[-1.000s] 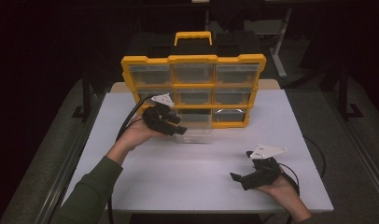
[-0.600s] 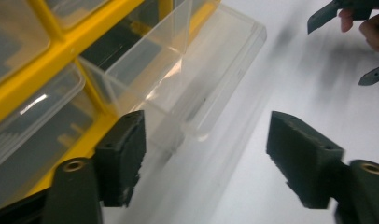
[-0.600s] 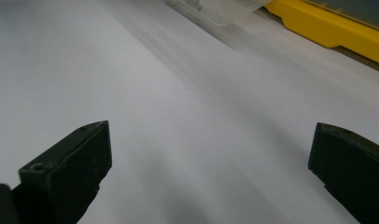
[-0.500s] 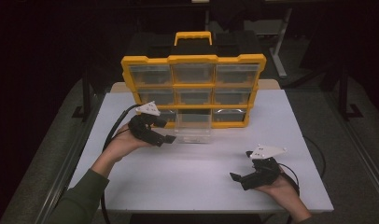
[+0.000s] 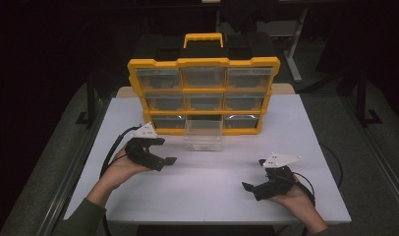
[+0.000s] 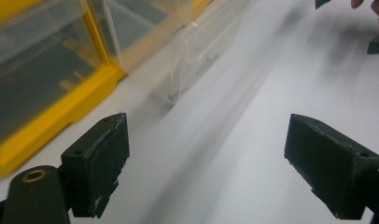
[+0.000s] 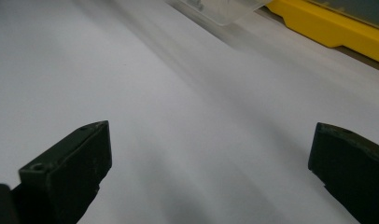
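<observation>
Figure: a yellow drawer organizer (image 5: 203, 93) stands upright at the far side of the white table (image 5: 207, 191), its carry handle on top. The clear plastic drawer (image 5: 203, 133) of the bottom row's middle bay is pulled out toward the person and projects onto the table, its back end apparently still in the bay. In the left gripper view the same drawer (image 6: 197, 51) appears as a transparent box beside the yellow frame (image 6: 43, 126).

The left gripper (image 5: 160, 152) hovers near the drawer's left front corner, apart from it, jaws spread wide and holding nothing (the left gripper view (image 6: 215, 163) confirms the gap). The right gripper (image 5: 256, 189) rests low over the near right of the table, well apart from the drawer, jaws likewise spread and unloaded, as its own view (image 7: 211, 172) shows.

Handling, as a judgement: the drawer should be light, stiff and smooth-walled, hence slippery under hard pads, and thin enough to crack or flex if squeezed hard. Whether it holds contents cannot be told. The front lip or one side wall near the front offers the best purchase.

Compared with a second ago, the left gripper, then at the drawer's front, has drawn back leftward and toward the person; the right gripper has barely shifted.
</observation>
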A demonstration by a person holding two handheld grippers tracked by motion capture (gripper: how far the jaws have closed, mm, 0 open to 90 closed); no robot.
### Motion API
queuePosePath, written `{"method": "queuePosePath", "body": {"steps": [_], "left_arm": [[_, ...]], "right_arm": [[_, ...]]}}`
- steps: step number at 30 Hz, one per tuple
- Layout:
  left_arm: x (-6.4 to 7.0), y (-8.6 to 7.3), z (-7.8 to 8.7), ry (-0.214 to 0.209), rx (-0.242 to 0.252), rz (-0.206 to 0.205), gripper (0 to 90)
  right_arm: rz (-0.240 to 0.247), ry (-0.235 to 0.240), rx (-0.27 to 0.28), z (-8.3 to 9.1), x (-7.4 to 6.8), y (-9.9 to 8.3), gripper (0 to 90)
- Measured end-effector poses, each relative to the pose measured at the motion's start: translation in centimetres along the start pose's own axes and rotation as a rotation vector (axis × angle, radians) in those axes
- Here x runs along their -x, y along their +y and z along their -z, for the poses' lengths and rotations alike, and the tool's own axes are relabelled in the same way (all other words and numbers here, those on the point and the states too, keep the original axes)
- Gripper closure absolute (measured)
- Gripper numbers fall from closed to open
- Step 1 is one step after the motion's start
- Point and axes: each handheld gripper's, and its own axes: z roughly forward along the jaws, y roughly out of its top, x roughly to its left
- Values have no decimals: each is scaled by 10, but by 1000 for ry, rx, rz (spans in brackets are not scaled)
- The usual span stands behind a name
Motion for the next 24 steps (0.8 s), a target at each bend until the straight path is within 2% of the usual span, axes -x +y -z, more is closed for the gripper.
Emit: {"method": "queuePosePath", "body": {"steps": [15,19,24], "left_arm": [[8,-56,5,15,28,28,59],[11,-70,3,20,29,22,27],[12,-76,-1,35,14,11,0]], "right_arm": [[3,-2,-2,-1,0,0,0],[1,-1,-2,0,0,0,0],[4,-1,-5,-1,-1,-1,0]]}}
